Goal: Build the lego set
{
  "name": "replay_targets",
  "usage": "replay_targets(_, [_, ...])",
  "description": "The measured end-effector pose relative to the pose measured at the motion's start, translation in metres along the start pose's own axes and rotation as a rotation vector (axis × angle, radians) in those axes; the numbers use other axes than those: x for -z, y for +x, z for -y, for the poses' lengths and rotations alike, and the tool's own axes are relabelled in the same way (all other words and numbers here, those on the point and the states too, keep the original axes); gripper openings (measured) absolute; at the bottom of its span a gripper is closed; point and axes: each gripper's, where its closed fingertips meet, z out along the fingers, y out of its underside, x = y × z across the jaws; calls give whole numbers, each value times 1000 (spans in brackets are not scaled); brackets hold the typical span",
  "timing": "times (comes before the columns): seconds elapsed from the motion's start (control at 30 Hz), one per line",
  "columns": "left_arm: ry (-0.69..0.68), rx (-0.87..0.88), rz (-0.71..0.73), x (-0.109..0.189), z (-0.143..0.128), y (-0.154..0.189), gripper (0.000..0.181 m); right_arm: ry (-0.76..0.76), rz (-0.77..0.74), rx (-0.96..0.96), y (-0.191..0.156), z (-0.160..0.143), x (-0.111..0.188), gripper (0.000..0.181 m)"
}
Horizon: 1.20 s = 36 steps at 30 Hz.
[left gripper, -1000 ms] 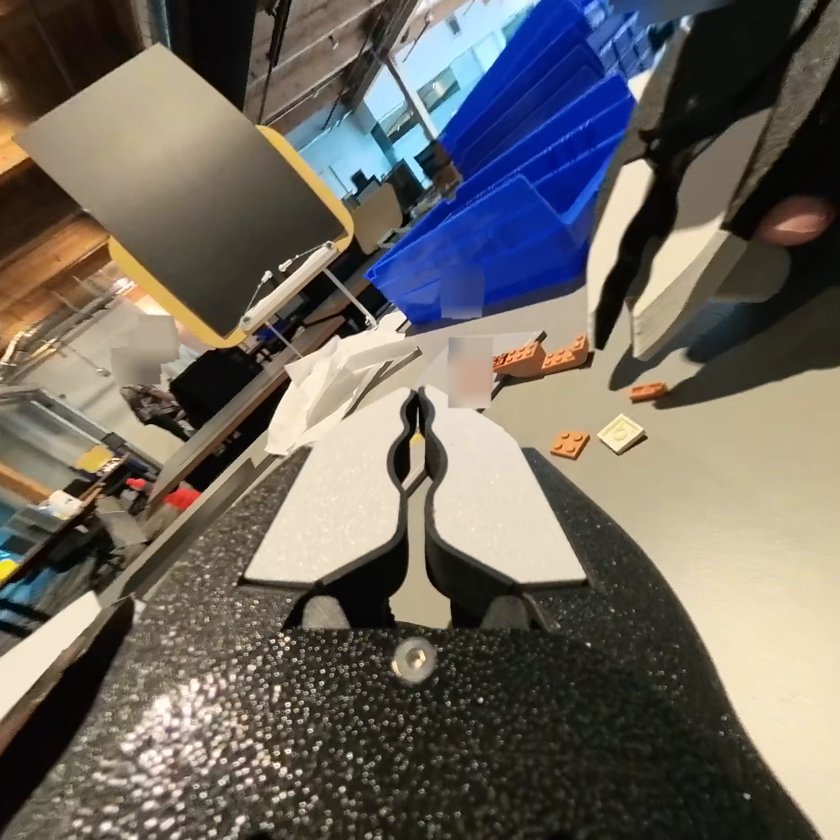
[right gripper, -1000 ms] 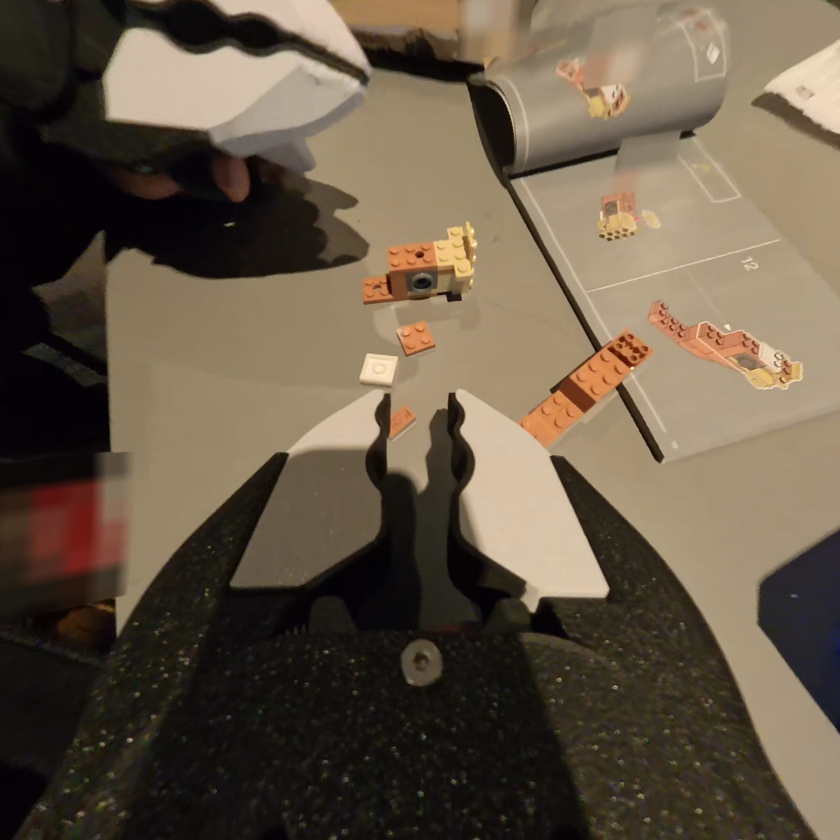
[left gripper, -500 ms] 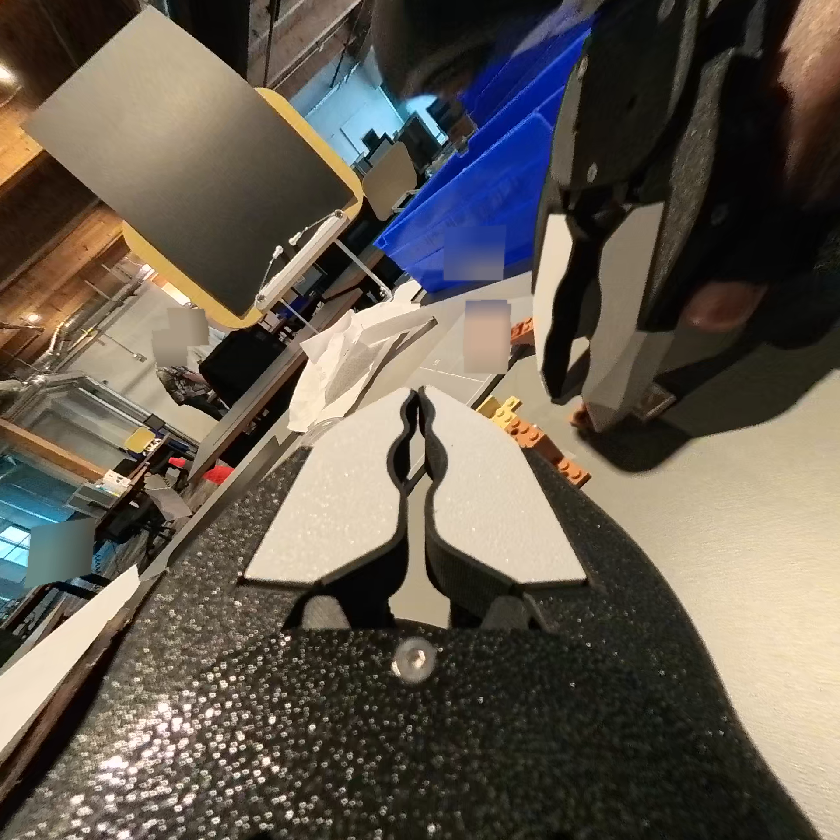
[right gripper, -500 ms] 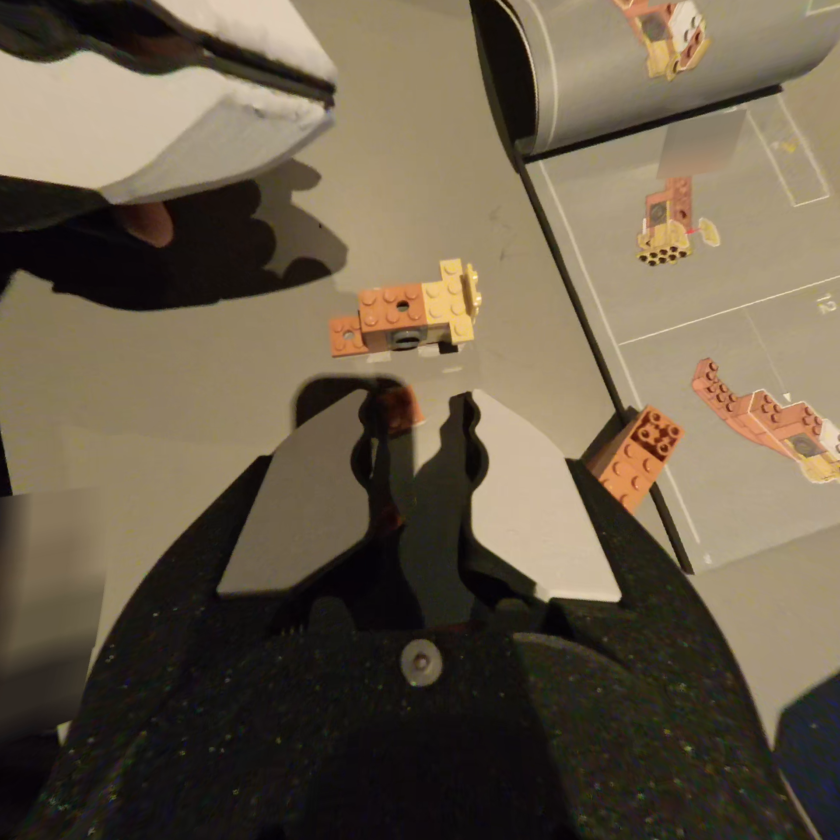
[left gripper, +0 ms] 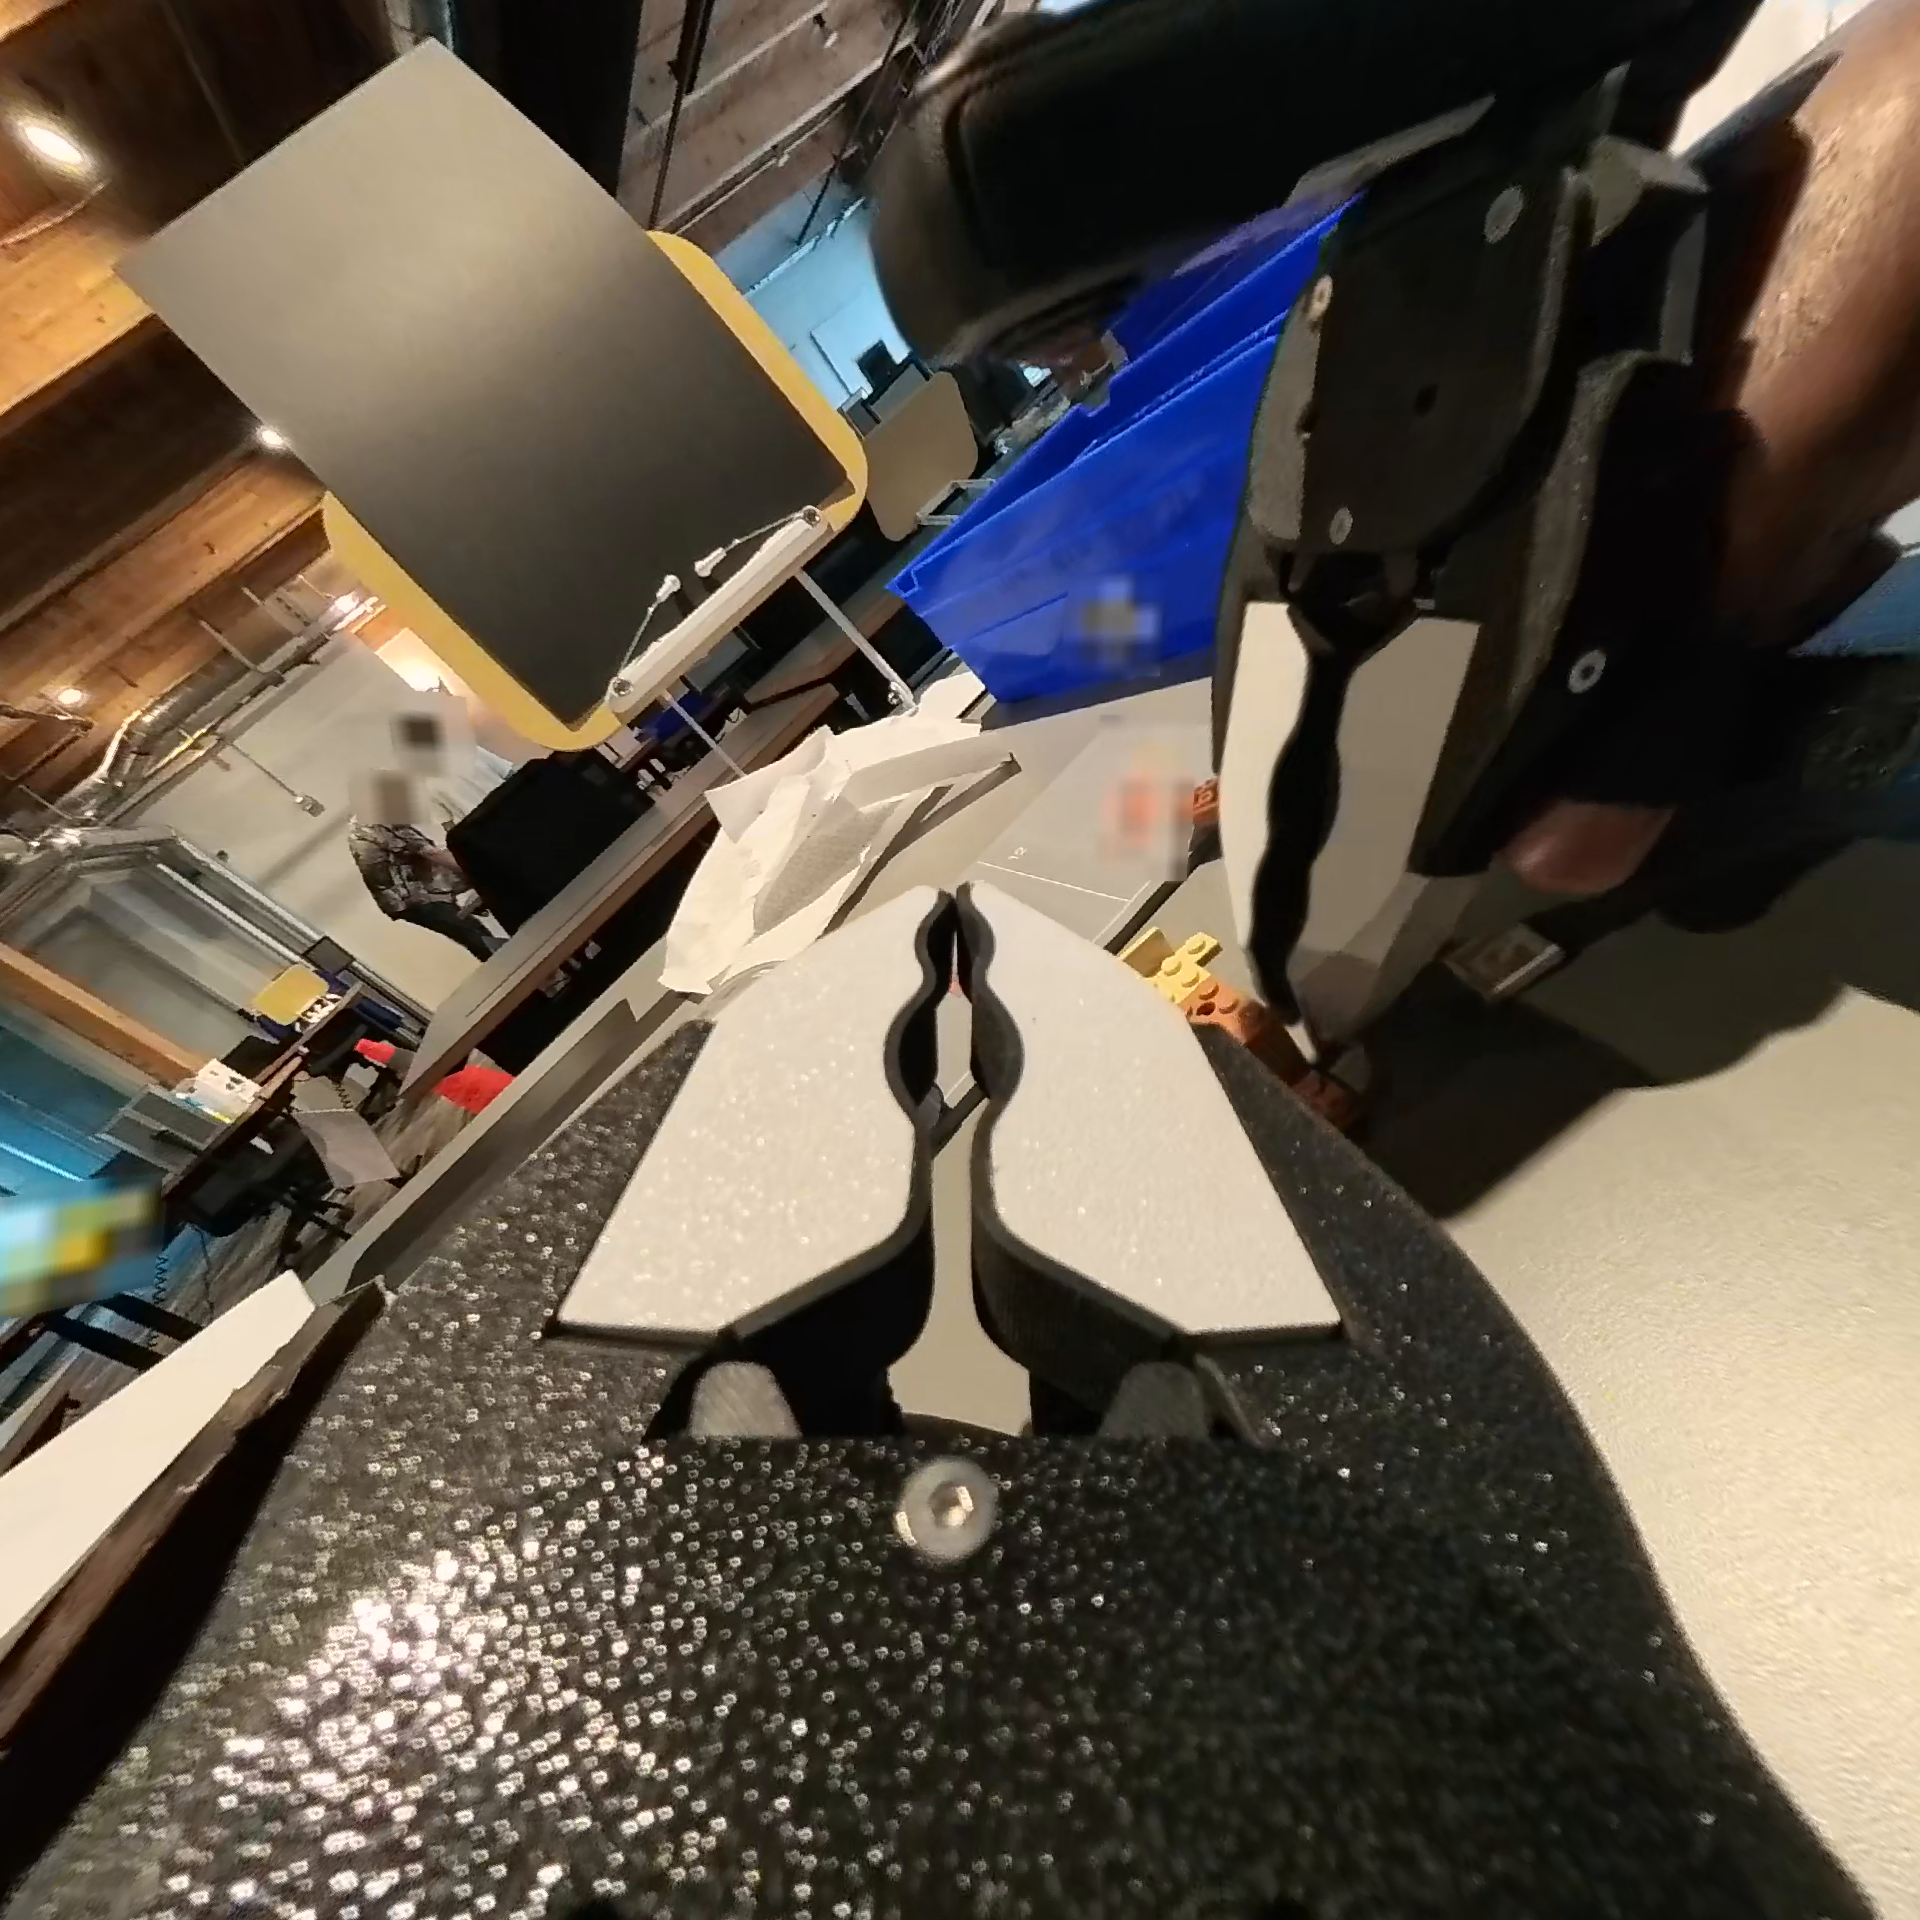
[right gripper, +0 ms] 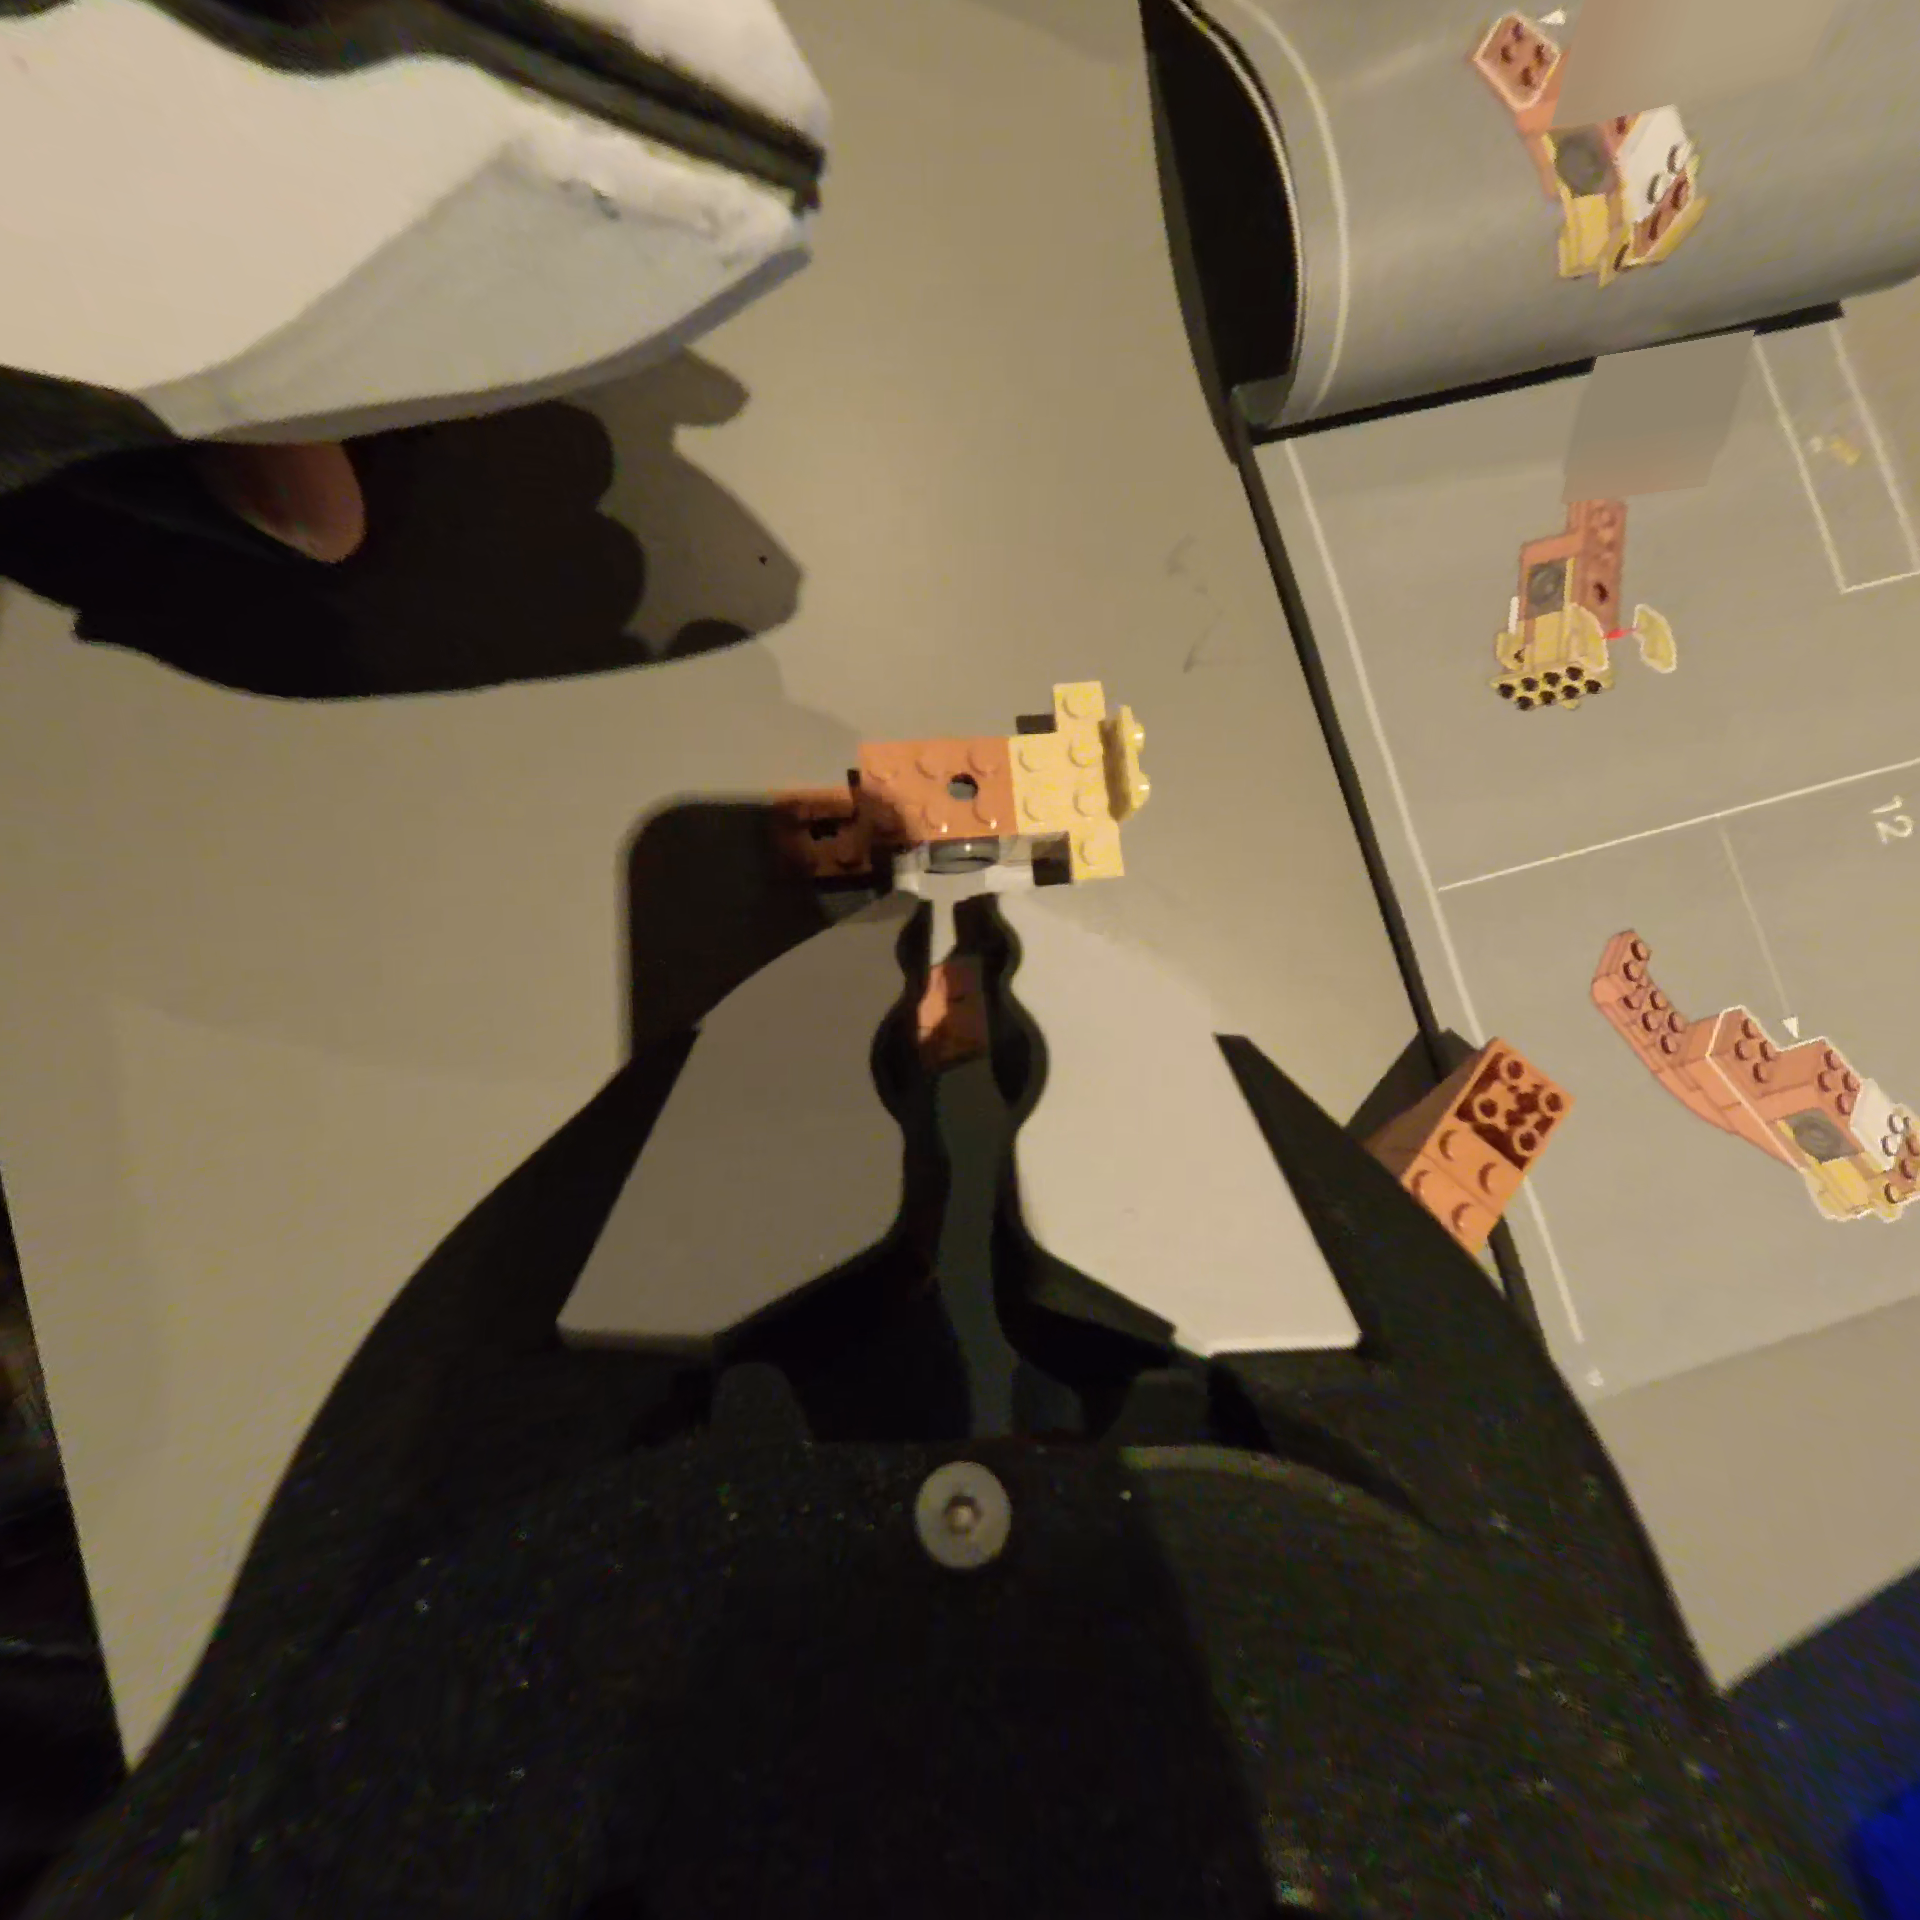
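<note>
Left wrist view: the left tongs (left gripper: 954,914) are clenched, empty, raised over the grey surface (left gripper: 1683,1351). Right wrist view: the right tongs (right gripper: 961,920) grasp a small brown plate (right gripper: 948,1013), tips just beside the brown-and-tan lego model (right gripper: 1003,800) lying left of the instruction booklet (right gripper: 1662,727).

Right hand-held gripper (right gripper: 954,935) nearly closed, small brown plate (right gripper: 948,1013) pinched between its fingers. Fingertips at grey underside of brown-and-tan lego assembly (right gripper: 997,805) lying on grey desk (right gripper: 416,831) just ahead. Brown brick stack (right gripper: 1465,1138) beside gripper's right finger, at edge of open instruction booklet (right gripper: 1662,727), its page curled over at far right. Left hand-held gripper (right gripper: 800,177) ahead-left, above desk, fingers together.
</note>
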Motion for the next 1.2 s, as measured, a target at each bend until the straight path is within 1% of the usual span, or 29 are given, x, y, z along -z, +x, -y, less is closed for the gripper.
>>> replay_targets(0.03, [0,-3,0,0,0,0,0,0,-2,3,0,0,0,0])
replay_targets(0.2, [0,-7,5,0,0,0,0,14,-26,-12,8,0,0,0])
replay_targets(0.3, [1,-8,11,0,1,-1,0,76,-44,-27,15,6,13,0])
replay_targets(0.37, [2,-9,14,1,1,-1,0,93,-44,-57,19,6,22,6])
replay_targets(0.47, [5,-11,13,1,2,-1,0,66,-34,-81,22,-3,26,14])
replay_targets(0.6, [-1,-9,16,1,1,-1,0,54,-7,-96,18,-7,24,20])
replay_targets(0.8, [-18,1,15,0,-2,-2,0,1,32,-64,7,-13,15,24])
replay_targets(0.87, [-21,-8,10,-1,-3,0,0,5,50,-73,5,-13,13,23])
replay_targets(0.97, [-26,-20,8,-1,-3,1,0,5,75,-76,2,-11,12,16])
replay_targets(1.07, [-27,-19,12,-1,-3,1,0,-7,78,-55,-1,-10,11,10])
replay_targets(1.2, [-27,-14,19,-1,-3,-1,0,-7,65,-45,0,-8,11,8])
